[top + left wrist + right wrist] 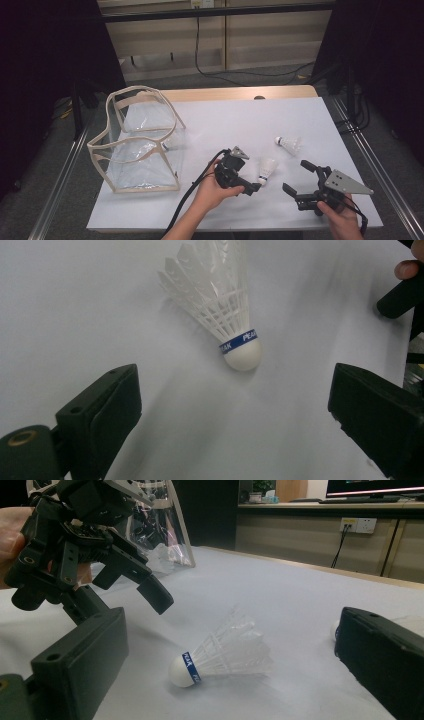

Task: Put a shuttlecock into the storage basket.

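Note:
A white shuttlecock with a blue band lies on its side on the white table cover, right of centre. My left gripper stands open just left of it, its jaws either side of the cork end without touching. My right gripper is open too, a little to the right of that shuttlecock and pointing at it. The right gripper view has the left gripper hanging over the shuttlecock's far side. A second shuttlecock lies farther back and to the right.
A clear plastic bag with beige trim stands open at the table's left; something white and feathery shows inside it. The white cover ends at a wooden edge at the back. Metal rails run along both sides of the table.

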{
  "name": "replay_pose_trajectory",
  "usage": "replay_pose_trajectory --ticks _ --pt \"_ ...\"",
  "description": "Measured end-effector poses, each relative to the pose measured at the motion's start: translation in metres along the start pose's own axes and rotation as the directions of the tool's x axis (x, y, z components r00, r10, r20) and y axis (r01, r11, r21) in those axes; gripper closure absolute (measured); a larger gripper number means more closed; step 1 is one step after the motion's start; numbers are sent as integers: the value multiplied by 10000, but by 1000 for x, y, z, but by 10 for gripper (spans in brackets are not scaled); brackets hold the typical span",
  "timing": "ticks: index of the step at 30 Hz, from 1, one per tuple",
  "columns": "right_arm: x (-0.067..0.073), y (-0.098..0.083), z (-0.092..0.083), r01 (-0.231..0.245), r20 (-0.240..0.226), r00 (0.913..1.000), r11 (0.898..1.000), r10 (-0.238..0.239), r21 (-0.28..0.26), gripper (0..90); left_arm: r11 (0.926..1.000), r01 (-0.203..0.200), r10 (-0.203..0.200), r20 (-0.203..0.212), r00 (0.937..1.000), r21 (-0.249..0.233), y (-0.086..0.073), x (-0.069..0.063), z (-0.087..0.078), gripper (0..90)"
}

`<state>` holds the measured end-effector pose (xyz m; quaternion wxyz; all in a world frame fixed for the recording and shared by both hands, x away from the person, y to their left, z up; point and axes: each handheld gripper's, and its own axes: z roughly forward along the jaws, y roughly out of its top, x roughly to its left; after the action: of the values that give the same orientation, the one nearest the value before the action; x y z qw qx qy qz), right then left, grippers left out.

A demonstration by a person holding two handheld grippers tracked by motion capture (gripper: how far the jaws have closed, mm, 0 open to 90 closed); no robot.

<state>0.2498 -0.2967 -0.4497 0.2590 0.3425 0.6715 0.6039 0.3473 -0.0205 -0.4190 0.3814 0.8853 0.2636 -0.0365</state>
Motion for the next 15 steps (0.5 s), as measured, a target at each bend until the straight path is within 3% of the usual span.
replay_pose_trajectory --ticks 15 --pt "0 0 0 1 -4 10000 10000 -1 4 6 9998 -175 173 -168 9997 -84 0 -3 12 70"
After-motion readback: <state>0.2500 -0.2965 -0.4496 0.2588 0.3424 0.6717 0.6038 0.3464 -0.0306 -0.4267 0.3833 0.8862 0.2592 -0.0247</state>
